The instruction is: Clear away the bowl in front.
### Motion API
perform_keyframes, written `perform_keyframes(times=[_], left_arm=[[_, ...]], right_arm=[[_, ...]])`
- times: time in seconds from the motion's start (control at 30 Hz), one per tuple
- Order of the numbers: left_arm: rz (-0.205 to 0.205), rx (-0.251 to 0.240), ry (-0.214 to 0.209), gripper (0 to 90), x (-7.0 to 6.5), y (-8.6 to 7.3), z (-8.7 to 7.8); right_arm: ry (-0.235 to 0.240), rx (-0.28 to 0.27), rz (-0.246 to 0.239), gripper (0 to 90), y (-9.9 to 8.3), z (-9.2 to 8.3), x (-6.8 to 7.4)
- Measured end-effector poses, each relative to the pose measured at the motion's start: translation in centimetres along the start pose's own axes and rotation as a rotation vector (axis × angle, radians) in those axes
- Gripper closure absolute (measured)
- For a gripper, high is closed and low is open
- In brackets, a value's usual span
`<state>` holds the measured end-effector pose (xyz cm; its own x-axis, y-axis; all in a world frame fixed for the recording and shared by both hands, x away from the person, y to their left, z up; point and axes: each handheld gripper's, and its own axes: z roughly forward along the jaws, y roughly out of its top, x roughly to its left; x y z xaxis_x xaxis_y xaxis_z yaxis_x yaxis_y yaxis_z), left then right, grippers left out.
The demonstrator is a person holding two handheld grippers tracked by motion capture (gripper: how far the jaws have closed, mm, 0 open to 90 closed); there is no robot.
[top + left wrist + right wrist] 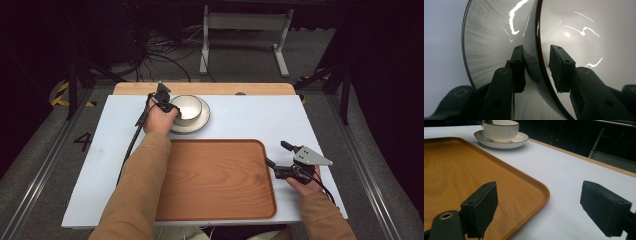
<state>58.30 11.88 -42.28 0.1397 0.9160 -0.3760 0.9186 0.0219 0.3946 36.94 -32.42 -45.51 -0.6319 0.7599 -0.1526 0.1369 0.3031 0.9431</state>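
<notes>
Here I have the left gripper (pixel 172 107) up near the far edge of the white-topped desk (pixel 250 117), its jaws set astride the rim of the round white ribbed ceramic bowl (pixel 191 106). In the left gripper view one black pad presses the bowl's outer wall and the other (pixel 560 67) stands inside the rim with a narrow gap to the glazed surface, so I cannot tell whether the grip is firm. The bowl (pixel 574 37) has a thin dark line along its rim and sits on a white saucer (pixel 200 122) with the same dark edge; the saucer (pixel 489 45) lies flat on the desk, just beyond the far left corner of the tray.

The rectangular orange-brown wooden tray (pixel 215 180) with rounded corners lies along the near edge of the desk, and its surface is bare. My right gripper (pixel 275 157) hovers at the tray's right edge, jaws spread wide and holding nothing. In the right gripper view one pad (pixel 482 205) hangs over the tray (pixel 461 170) and the other over the white desk (pixel 574 177) beside it, with bowl (pixel 500 130) and saucer (pixel 519 140) well apart at the far end.
</notes>
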Motion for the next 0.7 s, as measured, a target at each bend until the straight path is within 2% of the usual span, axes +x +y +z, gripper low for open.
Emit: perform_keyframes(times=[0.03,0.13,0.17,0.2,0.23,0.37,0.7], left_arm=[[0.0,0.0,0.0,67.7,0.0,0.0,0.0],[-0.045,-0.007,-0.001,69.0,0.0,-0.02,0.0],[-0.073,-0.012,-0.005,69.9,0.0,0.01,0.04],[-0.119,-0.013,-0.011,71.2,0.03,0.02,0.02],[-0.143,-0.013,-0.019,73.0,0.2,-0.01,-0.04],[-0.163,-0.06,-0.021,77.2,0.25,-0.24,-0.01],[-0.158,-0.081,-0.01,80.9,0.17,-0.36,-0.45]], right_arm=[[0.0,-0.001,0.001,15.1,0.0,0.01,0.0],[0.001,0.0,0.001,14.8,0.0,0.03,0.0],[0.002,0.0,0.001,14.7,0.0,0.04,0.01],[0.001,0.0,0.0,14.5,0.01,0.04,0.01],[0.002,0.001,-0.002,14.3,0.01,0.06,0.01],[-0.002,0.003,0.004,13.5,0.02,0.07,0.0],[-0.004,0.006,0.01,12.6,0.02,0.09,-0.02]])
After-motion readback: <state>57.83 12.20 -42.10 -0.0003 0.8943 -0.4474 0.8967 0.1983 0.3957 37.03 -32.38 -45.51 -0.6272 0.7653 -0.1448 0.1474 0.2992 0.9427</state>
